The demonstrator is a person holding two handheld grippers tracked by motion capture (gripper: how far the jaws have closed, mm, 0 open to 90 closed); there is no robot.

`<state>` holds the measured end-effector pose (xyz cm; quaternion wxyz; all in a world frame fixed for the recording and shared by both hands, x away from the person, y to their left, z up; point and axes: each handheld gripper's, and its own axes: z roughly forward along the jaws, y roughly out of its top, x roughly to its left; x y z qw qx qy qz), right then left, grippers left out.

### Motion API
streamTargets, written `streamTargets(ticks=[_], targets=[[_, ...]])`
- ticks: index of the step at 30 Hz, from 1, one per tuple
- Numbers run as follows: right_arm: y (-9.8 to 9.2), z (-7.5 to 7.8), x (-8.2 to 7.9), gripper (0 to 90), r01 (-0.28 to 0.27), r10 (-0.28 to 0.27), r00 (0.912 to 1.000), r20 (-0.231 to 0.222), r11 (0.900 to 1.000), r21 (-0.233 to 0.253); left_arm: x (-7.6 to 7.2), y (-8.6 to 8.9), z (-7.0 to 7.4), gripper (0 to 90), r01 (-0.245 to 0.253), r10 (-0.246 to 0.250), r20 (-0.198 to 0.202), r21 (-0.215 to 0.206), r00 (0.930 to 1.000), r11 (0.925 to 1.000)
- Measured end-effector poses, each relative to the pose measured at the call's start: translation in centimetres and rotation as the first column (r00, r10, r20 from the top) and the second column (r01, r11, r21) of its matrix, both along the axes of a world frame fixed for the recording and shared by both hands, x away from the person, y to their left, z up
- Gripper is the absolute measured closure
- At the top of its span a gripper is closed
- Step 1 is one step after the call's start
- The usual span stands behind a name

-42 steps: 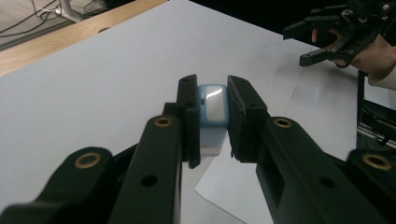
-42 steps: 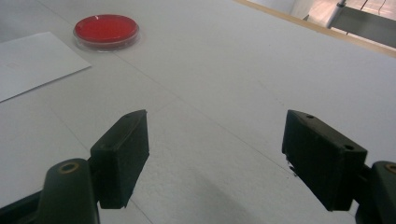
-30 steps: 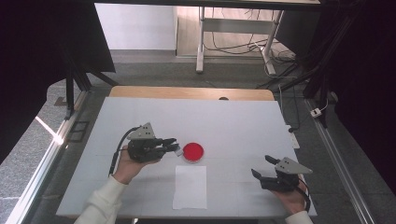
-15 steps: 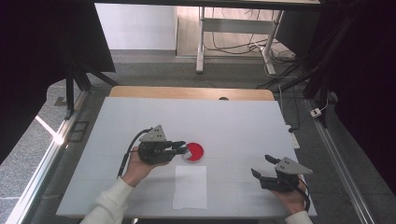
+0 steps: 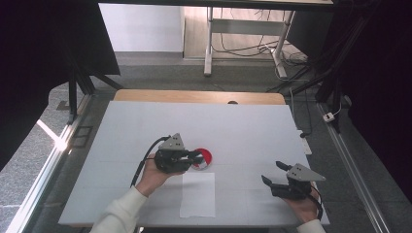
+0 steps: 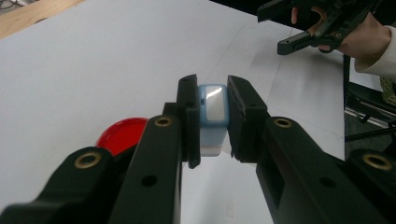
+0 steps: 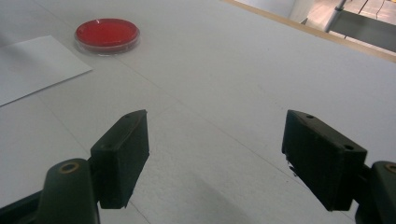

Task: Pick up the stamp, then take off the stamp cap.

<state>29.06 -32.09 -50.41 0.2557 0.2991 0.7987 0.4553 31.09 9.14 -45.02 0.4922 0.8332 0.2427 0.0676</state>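
Moving rightward since a second ago, the left gripper [image 5: 197,158] is now hovering over the red ink pad [image 5: 203,158], pinching a small blue and white block, likely a stamp [image 6: 212,116], suggesting inking is coming. The right gripper [image 5: 276,175] is resting spread open beside the paper [image 5: 198,194].

red dish [image 5: 201,158], white paper [image 5: 197,194], light blue block [image 6: 212,112], black jaws

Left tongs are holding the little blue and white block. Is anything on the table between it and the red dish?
Nothing visible. The left tongs grip the blue and white block just beside the red dish, with bare table between them. The white paper lies nearer the person, off that line.
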Motion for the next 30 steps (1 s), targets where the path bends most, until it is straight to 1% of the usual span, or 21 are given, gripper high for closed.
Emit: streamTargets(ticks=[7,14,18,24,25,26,30], targets=[[-0.01,0.00,-0.04,22.7,0.001,-0.001,1.0000,0.000,1.000,-0.002,-0.10,0.17,0.02,75.7,0.000,0.000,0.000,-0.005,1.0000,1.0000],[0.06,0.05,-0.13,22.6,0.000,0.000,0.9999,0.014,1.000,-0.005,-0.05,0.39,0.13,75.7,-0.005,0.005,-0.004,-0.021,1.0000,0.9998],[0.07,0.00,-0.19,22.6,0.002,-0.002,0.9999,0.011,1.000,-0.007,-0.02,0.35,0.13,75.7,0.002,-0.002,-0.003,-0.018,1.0000,0.9998],[0.23,0.02,-0.24,22.7,-0.001,0.001,0.9999,0.013,1.000,-0.008,-0.06,0.42,0.18,75.7,-0.004,0.004,-0.002,-0.020,1.0000,0.9998],[0.27,-0.01,-0.23,22.6,-0.003,0.003,0.9999,0.014,1.000,-0.001,-0.06,0.42,0.17,75.7,-0.003,0.003,-0.003,-0.019,1.0000,0.9998],[0.31,0.02,-0.25,22.6,-0.004,0.004,0.9999,0.013,1.000,-0.008,-0.06,0.41,0.16,75.7,-0.003,0.003,-0.003,-0.019,1.0000,0.9998],[0.49,0.08,-0.32,22.6,-0.008,0.008,0.9998,0.020,1.000,-0.008,-0.03,0.36,0.10,75.7,0.000,0.000,-0.005,-0.018,1.0000,0.9998]])
